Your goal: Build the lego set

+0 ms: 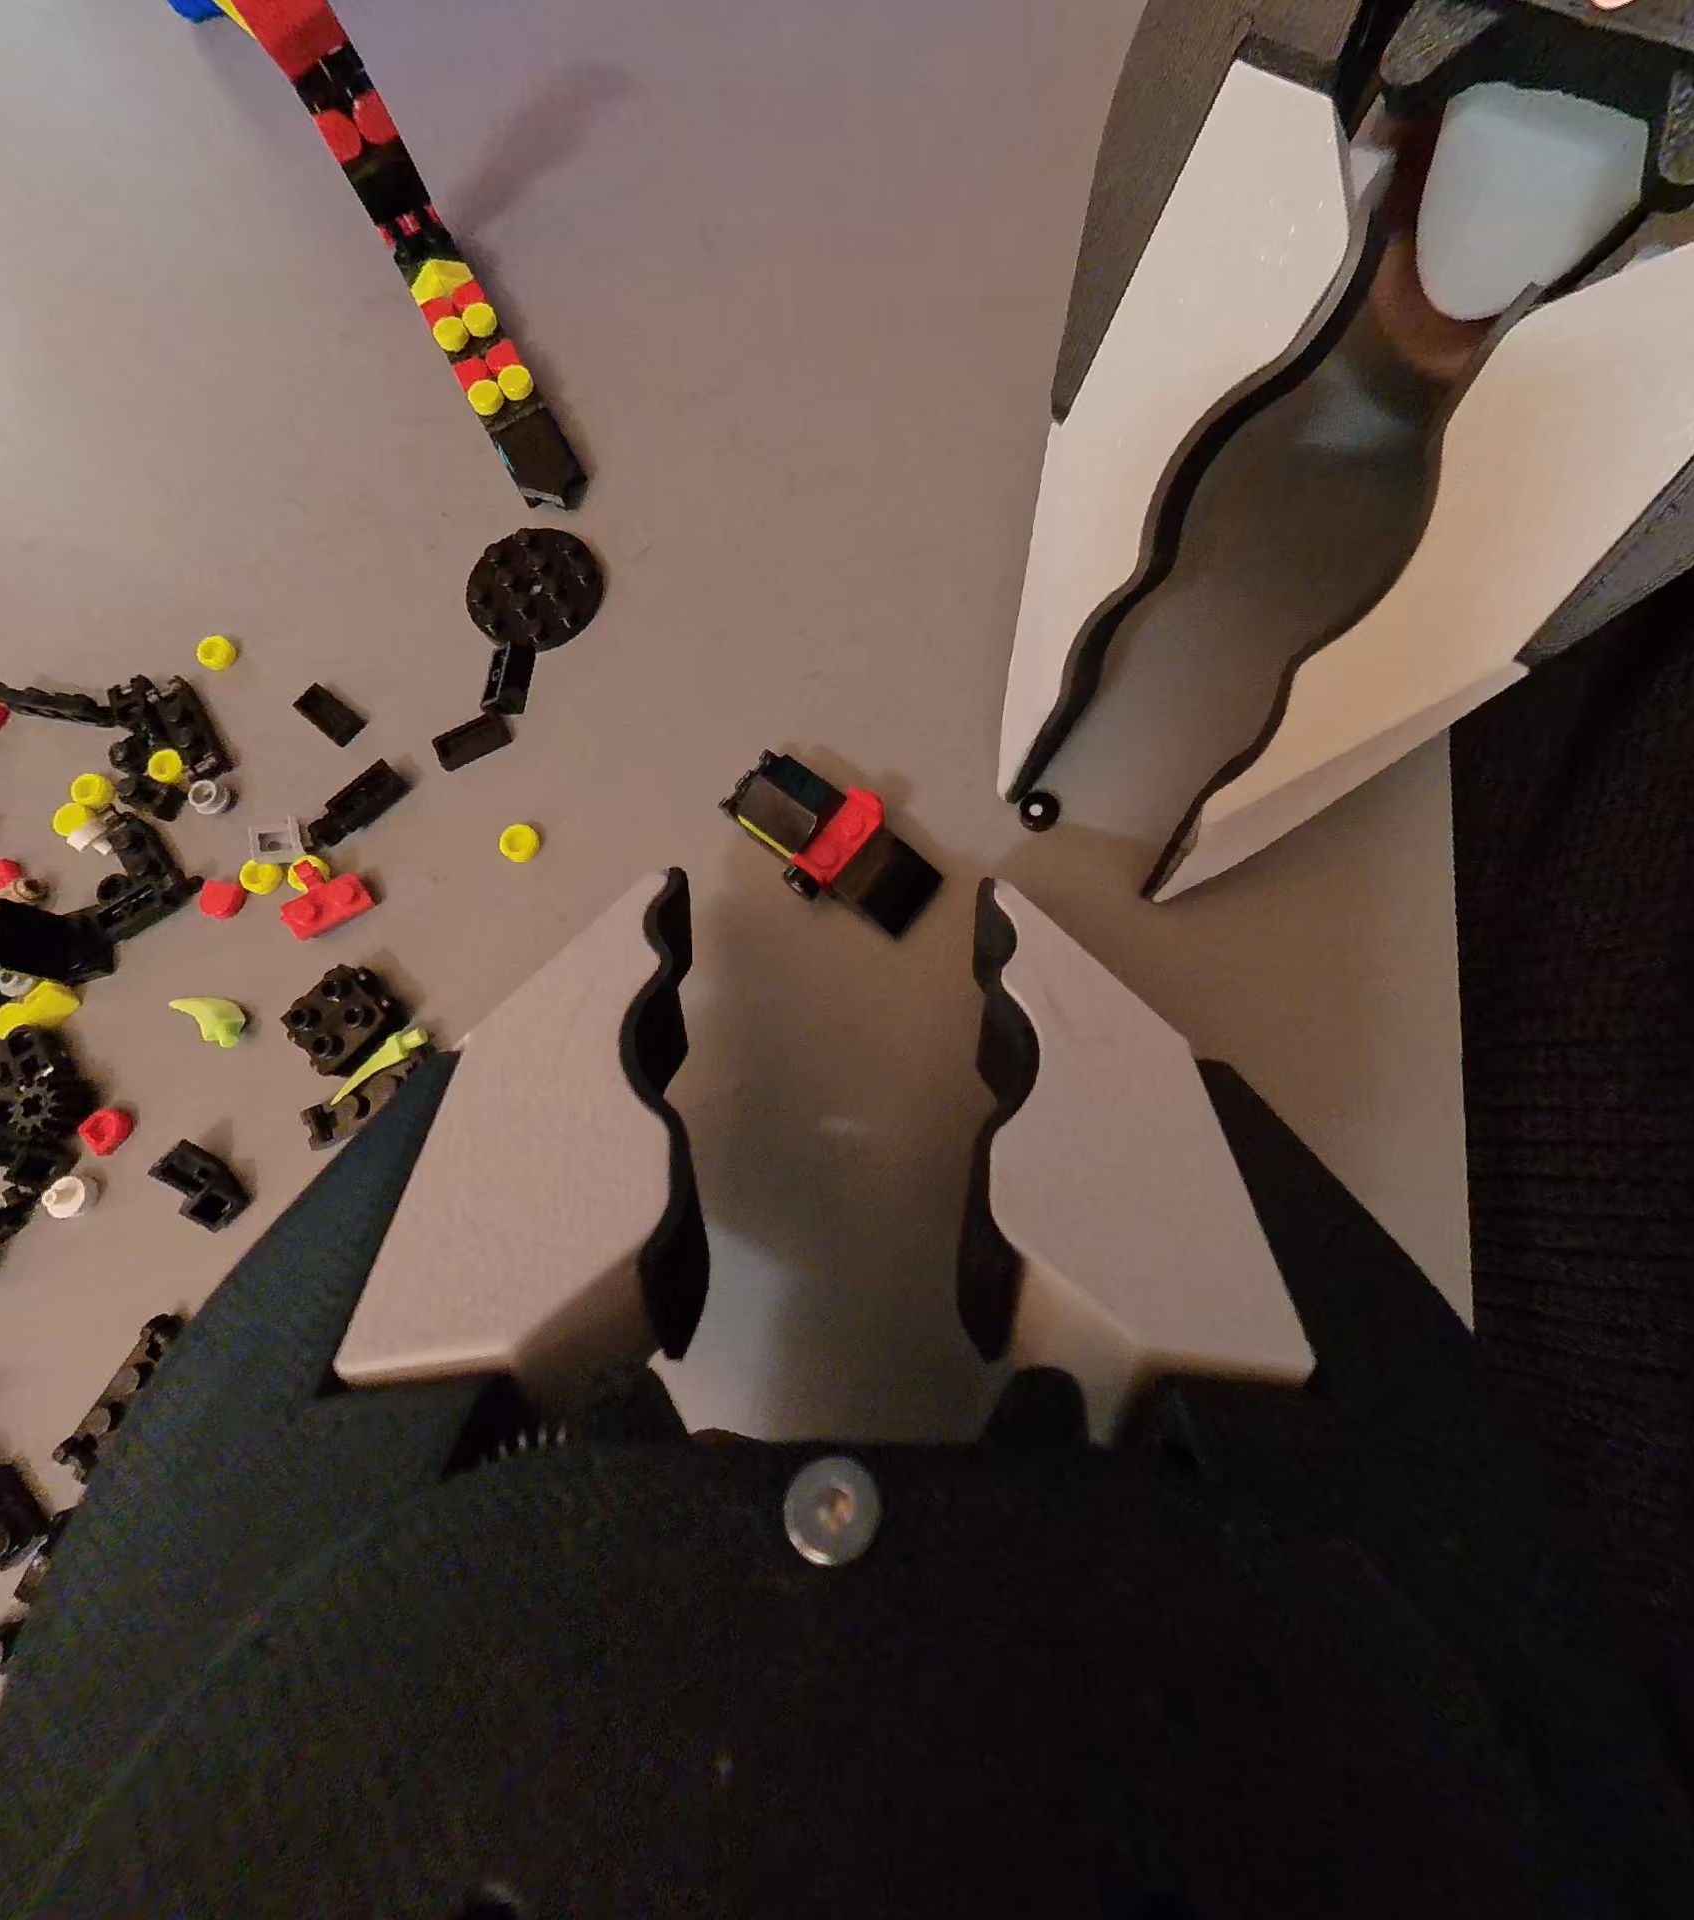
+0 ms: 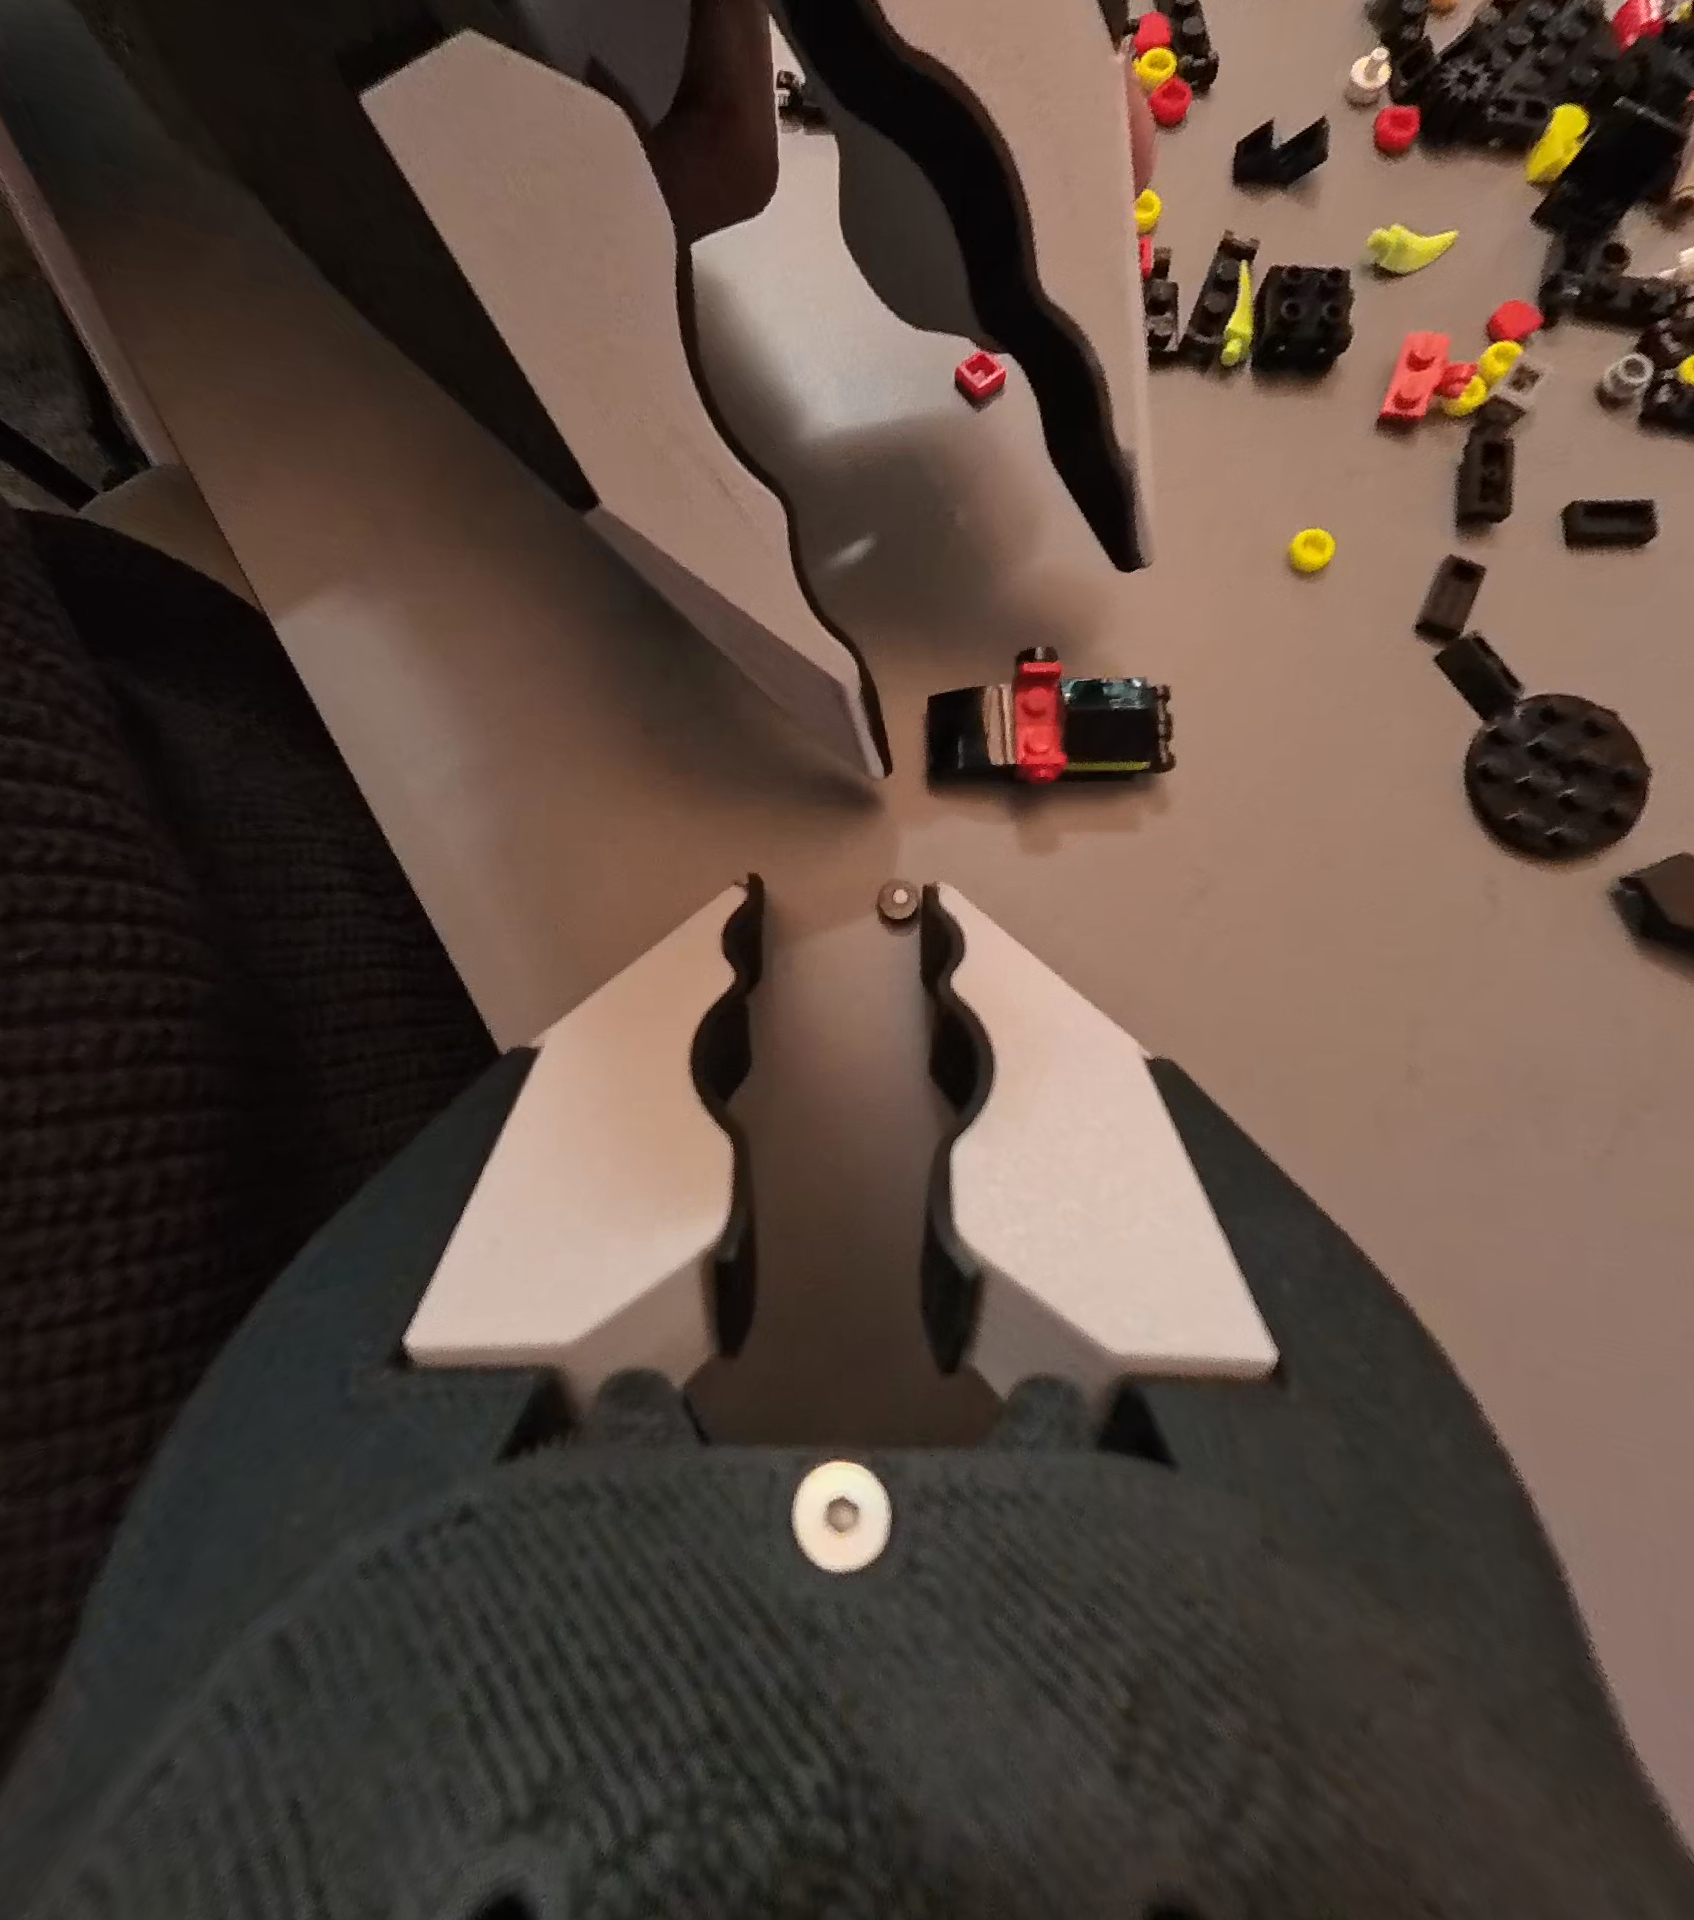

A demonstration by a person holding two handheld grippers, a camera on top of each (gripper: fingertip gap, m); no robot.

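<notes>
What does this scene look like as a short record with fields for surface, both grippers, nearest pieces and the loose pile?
surface: grey tabletop
left gripper: open, empty
right gripper: open, empty
small black round stud: on table, at right gripper's fingertip
small black-and-red brick assembly: on table, just ahead of left gripper
black round studded plate: flat, beyond assembly
loose pile of black, red and yellow pieces: left side

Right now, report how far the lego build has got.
Done: a long black, red and yellow strip and a small black-and-red sub-assembly stand assembled. In hand: nothing; the left hand-held gripper and right hand-held gripper are open, a tiny round black piece at the right's tips. Left: many loose pieces.
</notes>
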